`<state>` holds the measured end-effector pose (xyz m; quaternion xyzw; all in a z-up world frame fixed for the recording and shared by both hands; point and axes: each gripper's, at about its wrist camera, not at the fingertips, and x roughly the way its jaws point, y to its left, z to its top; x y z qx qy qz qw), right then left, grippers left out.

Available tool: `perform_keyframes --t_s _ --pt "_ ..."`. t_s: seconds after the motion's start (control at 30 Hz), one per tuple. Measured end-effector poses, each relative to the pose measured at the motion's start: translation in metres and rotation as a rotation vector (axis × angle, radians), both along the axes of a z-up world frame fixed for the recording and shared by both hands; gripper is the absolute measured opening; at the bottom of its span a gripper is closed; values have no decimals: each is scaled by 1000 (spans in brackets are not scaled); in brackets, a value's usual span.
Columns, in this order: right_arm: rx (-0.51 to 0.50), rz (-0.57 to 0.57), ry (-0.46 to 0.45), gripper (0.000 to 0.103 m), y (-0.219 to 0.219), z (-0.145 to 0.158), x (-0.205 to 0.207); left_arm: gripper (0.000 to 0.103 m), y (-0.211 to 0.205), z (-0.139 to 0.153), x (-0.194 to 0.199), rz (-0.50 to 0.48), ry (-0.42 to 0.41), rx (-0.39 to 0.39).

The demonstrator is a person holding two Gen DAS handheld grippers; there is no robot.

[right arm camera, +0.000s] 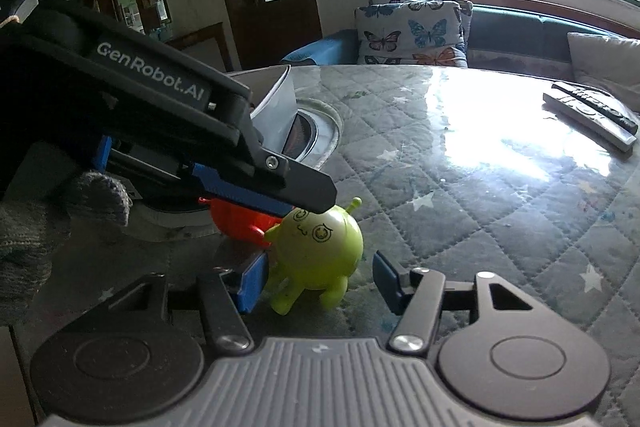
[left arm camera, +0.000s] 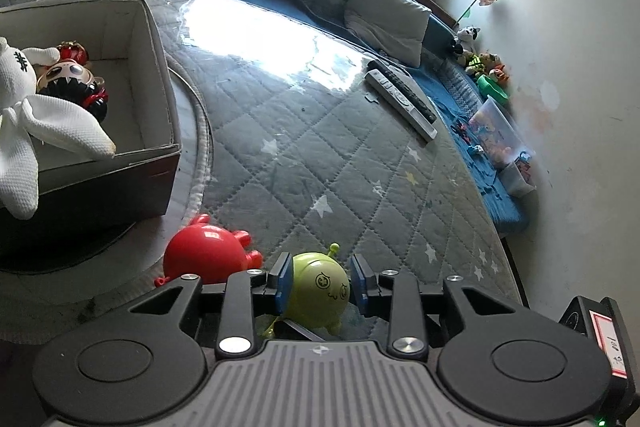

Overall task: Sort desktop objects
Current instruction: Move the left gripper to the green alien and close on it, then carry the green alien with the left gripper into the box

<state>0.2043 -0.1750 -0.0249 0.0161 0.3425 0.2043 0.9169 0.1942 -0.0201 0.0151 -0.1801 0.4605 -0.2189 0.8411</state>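
Sorted: white plush (left arm camera: 24,115) and fanged doll (left arm camera: 74,83) in the far-left box (left arm camera: 160,75). Outstanding on the desk (left arm camera: 320,155): red toy (left arm camera: 204,255), two remotes (left arm camera: 400,99), and green toy (left arm camera: 316,291), bracketed by both hand-held grippers, left (left arm camera: 320,283) and right (right arm camera: 316,283), spread, neither visibly pinching.

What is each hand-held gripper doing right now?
Left hand-held gripper: open, fingers around the lime-green round plastic alien toy, not clamped.
Right hand-held gripper: open, holding nothing, the same toy standing between its fingers.

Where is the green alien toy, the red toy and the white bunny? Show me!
green alien toy (left arm camera: 320,287), left wrist view, on its round face.
red toy (left arm camera: 204,255), left wrist view, on its shiny round body.
white bunny (left arm camera: 24,115), left wrist view, on its cloth body, in the box.
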Motion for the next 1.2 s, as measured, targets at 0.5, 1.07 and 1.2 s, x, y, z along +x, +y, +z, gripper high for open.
perform_keyframes --t_s 0.5,1.07,1.2 --pt "22 -3 18 48 1 -2 3 40 -2 -9 3 -1 7 17" --pt "-52 100 -146 48 53 57 24 40 52 62 -8 105 -211 -44" --pt "-66 152 -184 48 81 71 47 40 84 71 8 177 -233 -56"
